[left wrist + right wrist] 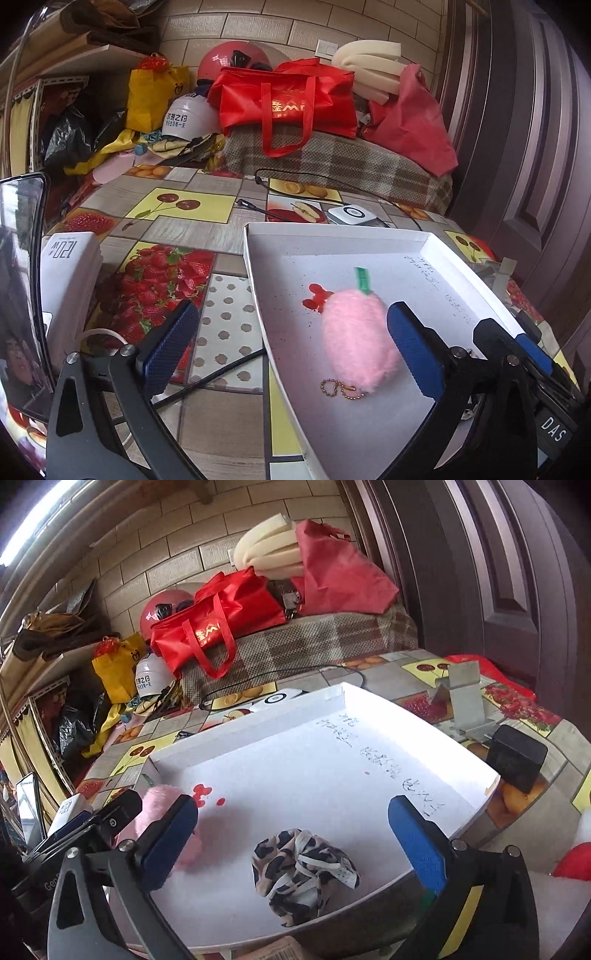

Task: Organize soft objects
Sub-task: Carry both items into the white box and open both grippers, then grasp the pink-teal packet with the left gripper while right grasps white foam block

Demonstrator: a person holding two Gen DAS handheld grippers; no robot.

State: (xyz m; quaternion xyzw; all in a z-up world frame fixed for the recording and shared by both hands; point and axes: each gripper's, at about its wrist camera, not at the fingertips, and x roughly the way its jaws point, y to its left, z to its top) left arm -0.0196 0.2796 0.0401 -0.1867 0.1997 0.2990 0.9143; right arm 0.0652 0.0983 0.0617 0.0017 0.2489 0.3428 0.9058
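Left gripper (291, 345) is standing wide, nothing held; its right finger is sitting just beside the pink plush (356, 338), which is lying in the white tray (369, 236) near its left wall. Risk, as I judge it: a closing finger could be snagging the bead chain (341, 389) at the plush's near end, or nudging the light tray across the slick fruit-print tablecloth (177, 229).

Plush: fuzzy, egg-shaped, green tag at the far end. Tray: thin white card, shallow rim, red stains.

Right gripper (293, 843) is also spread wide, empty, hovering over the leopard-print cloth (304, 873), a crumpled, limp bundle near the tray's near edge. A loose fold could be slipping from a shallow pinch.
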